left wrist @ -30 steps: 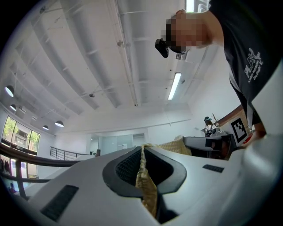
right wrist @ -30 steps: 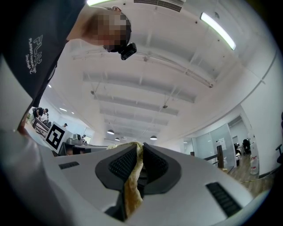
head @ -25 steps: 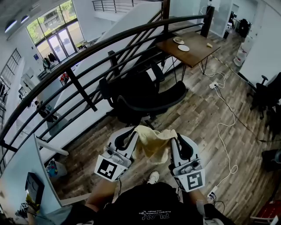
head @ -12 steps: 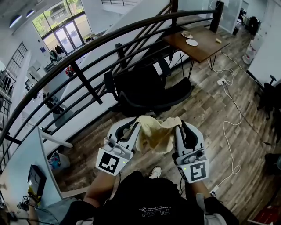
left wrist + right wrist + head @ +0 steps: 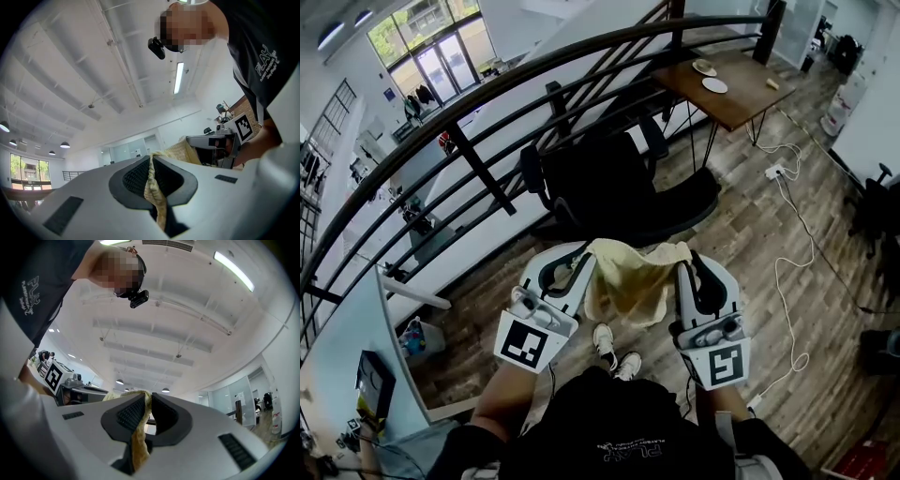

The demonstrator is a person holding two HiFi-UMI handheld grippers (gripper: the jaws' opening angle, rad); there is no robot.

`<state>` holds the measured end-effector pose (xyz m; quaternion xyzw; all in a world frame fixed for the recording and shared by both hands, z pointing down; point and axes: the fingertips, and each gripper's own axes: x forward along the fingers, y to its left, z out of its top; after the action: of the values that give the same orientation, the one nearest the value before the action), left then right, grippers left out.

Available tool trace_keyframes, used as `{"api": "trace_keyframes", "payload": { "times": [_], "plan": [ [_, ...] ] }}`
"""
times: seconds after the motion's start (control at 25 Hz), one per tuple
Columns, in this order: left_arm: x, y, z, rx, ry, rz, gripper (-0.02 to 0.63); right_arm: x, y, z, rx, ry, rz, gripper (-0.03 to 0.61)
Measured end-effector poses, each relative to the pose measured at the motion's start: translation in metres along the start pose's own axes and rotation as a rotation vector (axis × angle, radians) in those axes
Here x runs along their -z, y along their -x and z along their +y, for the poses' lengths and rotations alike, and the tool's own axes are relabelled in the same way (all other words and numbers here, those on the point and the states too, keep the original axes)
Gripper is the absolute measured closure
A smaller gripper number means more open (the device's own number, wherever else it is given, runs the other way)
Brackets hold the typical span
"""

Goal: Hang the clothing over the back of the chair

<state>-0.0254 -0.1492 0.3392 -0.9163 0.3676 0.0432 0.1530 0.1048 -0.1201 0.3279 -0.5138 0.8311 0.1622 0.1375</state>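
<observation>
A pale yellow garment (image 5: 630, 281) hangs stretched between my two grippers in front of the person's body. My left gripper (image 5: 581, 265) is shut on its left edge, and the fabric (image 5: 152, 185) shows pinched between the ribbed pads. My right gripper (image 5: 686, 267) is shut on the right edge, with the cloth (image 5: 139, 437) running down between its pads. Both grippers point slightly upward. The black office chair (image 5: 609, 183) stands just beyond the garment, against the railing, with its backrest (image 5: 581, 169) on the left side. The garment does not touch the chair.
A curved black railing (image 5: 487, 103) runs behind the chair, with a drop to a lower floor beyond it. A wooden table (image 5: 741, 98) with plates stands at the upper right. A white cable (image 5: 806, 253) trails over the wood floor. The person's shoes (image 5: 614, 349) show below the garment.
Both grippers have carried the garment a little forward toward the chair, still spread between them. The person has stepped forward; a second shoe now shows.
</observation>
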Motion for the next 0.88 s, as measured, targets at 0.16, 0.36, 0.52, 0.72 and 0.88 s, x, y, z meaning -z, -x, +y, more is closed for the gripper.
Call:
{"api": "trace_keyframes", "payload": {
  "times": [0.16,0.36,0.52,0.72,0.88],
  "plan": [
    [-0.001,-0.008,0.014,-0.004,0.007,-0.005,0.583,0.000,-0.015,-0.002,-0.016,0.022,0.014,0.526],
    [-0.008,-0.018,0.027,-0.008,0.006,-0.038,0.583,-0.002,-0.034,-0.007,-0.043,0.044,0.026,0.526],
    [-0.012,-0.026,0.044,-0.045,-0.030,-0.017,0.583,-0.009,-0.045,-0.010,-0.031,0.101,0.001,0.526],
    [-0.017,-0.036,0.063,-0.047,-0.052,-0.012,0.583,-0.012,-0.067,-0.016,-0.033,0.163,-0.005,0.526],
    [-0.018,-0.044,0.076,-0.033,-0.087,-0.005,0.583,-0.014,-0.086,-0.020,-0.057,0.270,0.014,0.526]
  ]
}}
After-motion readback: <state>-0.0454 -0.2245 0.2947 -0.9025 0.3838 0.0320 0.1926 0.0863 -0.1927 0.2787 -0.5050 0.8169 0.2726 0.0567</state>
